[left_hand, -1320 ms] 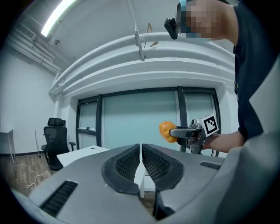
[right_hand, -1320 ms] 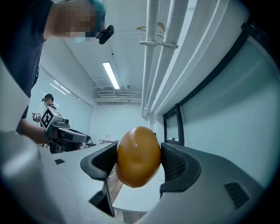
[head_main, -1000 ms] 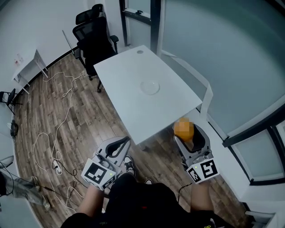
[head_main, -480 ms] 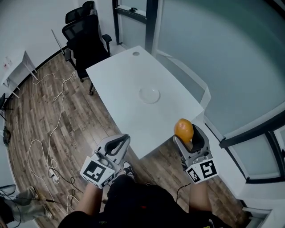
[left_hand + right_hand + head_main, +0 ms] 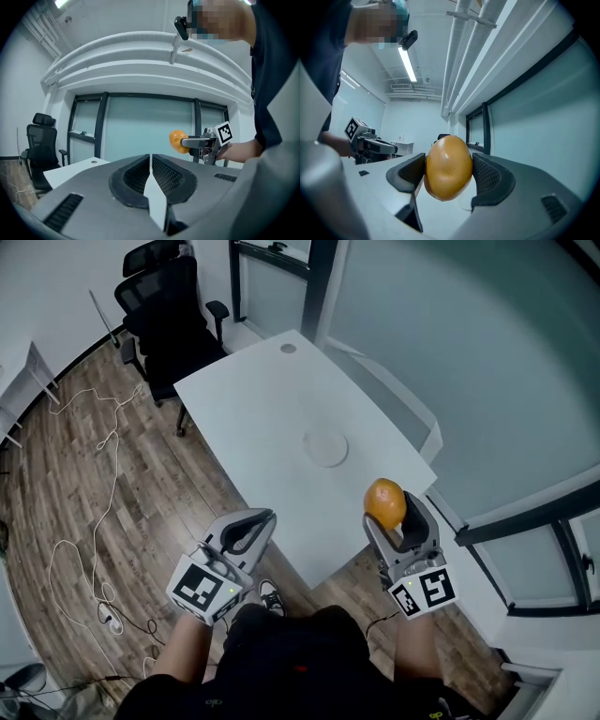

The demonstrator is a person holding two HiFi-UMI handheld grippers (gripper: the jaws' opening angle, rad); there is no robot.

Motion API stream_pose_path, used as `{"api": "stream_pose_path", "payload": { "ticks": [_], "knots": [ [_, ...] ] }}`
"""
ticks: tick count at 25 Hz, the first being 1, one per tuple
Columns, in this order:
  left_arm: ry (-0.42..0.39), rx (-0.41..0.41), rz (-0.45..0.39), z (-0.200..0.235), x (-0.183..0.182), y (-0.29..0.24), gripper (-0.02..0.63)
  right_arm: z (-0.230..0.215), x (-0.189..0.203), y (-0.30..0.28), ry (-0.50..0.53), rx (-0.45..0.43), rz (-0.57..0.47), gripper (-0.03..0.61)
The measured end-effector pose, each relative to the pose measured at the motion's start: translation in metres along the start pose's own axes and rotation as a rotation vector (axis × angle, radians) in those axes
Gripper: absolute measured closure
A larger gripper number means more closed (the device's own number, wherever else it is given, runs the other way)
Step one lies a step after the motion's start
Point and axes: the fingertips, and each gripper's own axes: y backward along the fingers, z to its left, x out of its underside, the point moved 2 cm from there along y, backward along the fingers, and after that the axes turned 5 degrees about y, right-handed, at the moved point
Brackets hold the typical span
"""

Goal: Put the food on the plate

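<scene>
An orange, egg-shaped piece of food (image 5: pixel 385 502) (image 5: pixel 449 167) sits clamped between the pads of my right gripper (image 5: pixel 389 512) (image 5: pixel 449 174), held in the air above the near right corner of the white table (image 5: pixel 272 418). A small white plate (image 5: pixel 325 447) lies flat on the table, further out from that gripper. My left gripper (image 5: pixel 251 526) (image 5: pixel 150 165) hovers at the table's near edge, its jaws shut with nothing between them. In the left gripper view the food (image 5: pixel 176 140) shows in the right gripper (image 5: pixel 187 142).
A black office chair (image 5: pixel 164 310) stands at the table's far left end. White cables (image 5: pixel 89 512) trail over the wooden floor on the left. A glass wall (image 5: pixel 450 362) runs along the table's right side. The person's shoes (image 5: pixel 272 592) are below the table edge.
Both grippers have come forward towards the table. The right gripper with the food has risen over the table's corner, and the plate now lies nearer to it.
</scene>
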Motion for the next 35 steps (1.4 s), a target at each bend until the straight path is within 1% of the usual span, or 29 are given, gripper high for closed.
{"api": "stream_pose_path", "payload": {
  "ticks": [4, 11, 17, 19, 21, 23, 26, 31, 35],
  "knots": [
    [0.025, 0.005, -0.019, 0.02, -0.007, 0.0, 0.578, 0.003, -0.001, -0.022, 0.012, -0.007, 0.021, 0.25],
    [0.042, -0.029, -0.002, 0.048, 0.0, -0.014, 0.578, -0.011, 0.014, -0.059, -0.003, -0.033, 0.038, 0.25],
    [0.044, -0.107, 0.012, 0.061, 0.003, -0.024, 0.578, -0.034, 0.041, -0.095, -0.027, -0.081, 0.055, 0.25],
    [0.04, -0.138, 0.03, 0.064, 0.006, -0.031, 0.578, -0.046, 0.052, -0.109, -0.033, -0.089, 0.07, 0.25],
    [0.042, -0.168, 0.044, 0.065, 0.01, -0.04, 0.578, -0.061, 0.069, -0.123, -0.027, -0.103, 0.098, 0.25],
    [0.06, -0.194, 0.045, 0.065, 0.01, -0.048, 0.578, -0.075, 0.09, -0.141, -0.02, -0.115, 0.131, 0.25],
    [0.087, -0.218, 0.073, 0.069, 0.017, -0.057, 0.578, -0.092, 0.131, -0.174, -0.008, -0.125, 0.194, 0.25],
    [0.122, -0.259, 0.095, 0.073, 0.025, -0.071, 0.578, -0.101, 0.207, -0.227, -0.003, -0.154, 0.331, 0.25],
    [0.138, -0.275, 0.115, 0.077, 0.035, -0.082, 0.578, -0.104, 0.261, -0.261, 0.02, -0.17, 0.451, 0.25]
  ]
}}
